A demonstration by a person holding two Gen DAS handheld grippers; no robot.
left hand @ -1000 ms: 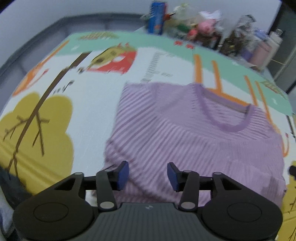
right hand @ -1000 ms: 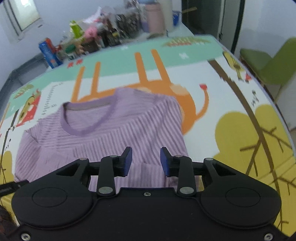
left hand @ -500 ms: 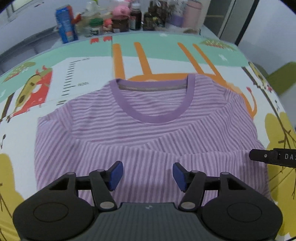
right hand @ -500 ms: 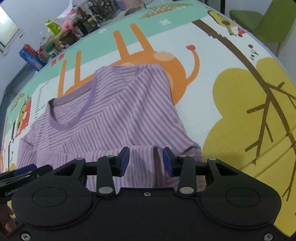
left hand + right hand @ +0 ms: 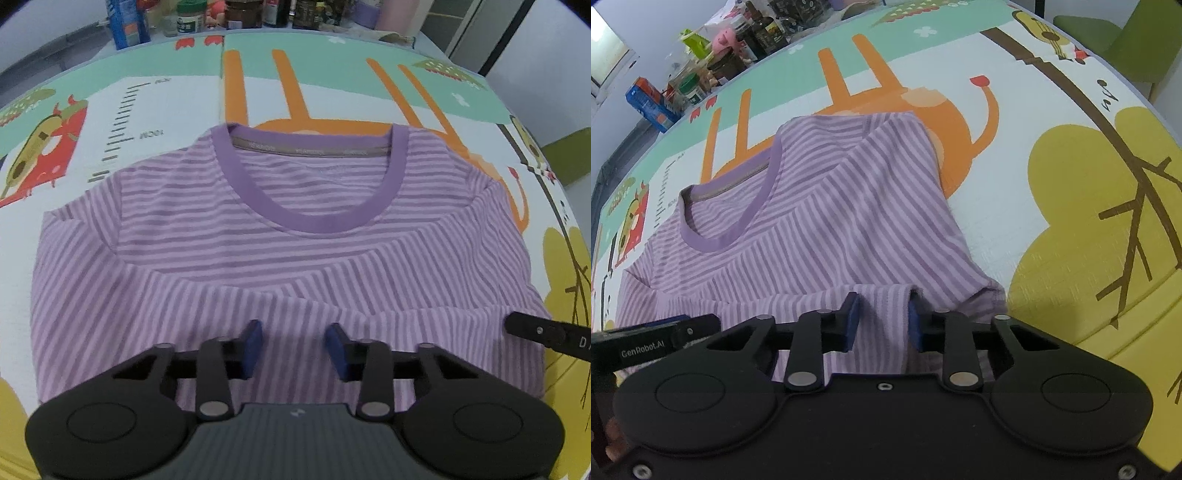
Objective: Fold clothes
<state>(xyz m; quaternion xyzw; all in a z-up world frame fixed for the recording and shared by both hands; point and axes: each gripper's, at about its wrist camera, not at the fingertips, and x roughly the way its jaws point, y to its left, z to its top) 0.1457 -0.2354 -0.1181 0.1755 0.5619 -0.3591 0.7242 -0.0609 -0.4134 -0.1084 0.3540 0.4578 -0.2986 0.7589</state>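
1. While the purple striped shirt is lying on the cartoon play mat, collar pointing away from you, you are hovering both tools over its near edge.
2. You are holding the left gripper over the near middle of the shirt; its jaws have just been closing and are standing narrow, with striped cloth showing in the gap. Whether the pads are actually pinching fabric, cannot tell from this view.
3. You are holding the right gripper at the shirt's near right corner; its jaws have just been closing too, and a raised ridge of cloth is sitting between the blue pads. It looks like a pinch, so I'm calling it holding the shirt.
4. Progress, as a judgement: both sleeves appear to be lying tucked in over the body already, diagonal stripe panels crossing the chest, so the side folds are looking done.
5. Remaining, as a judgement: you are setting up the bottom-to-collar fold; the lift, the carry toward the collar and any final halving are not yet done.
6. Clutter of bottles and jars is sitting along the mat's far edge, well apart from the shirt, so it isn't getting in your way.
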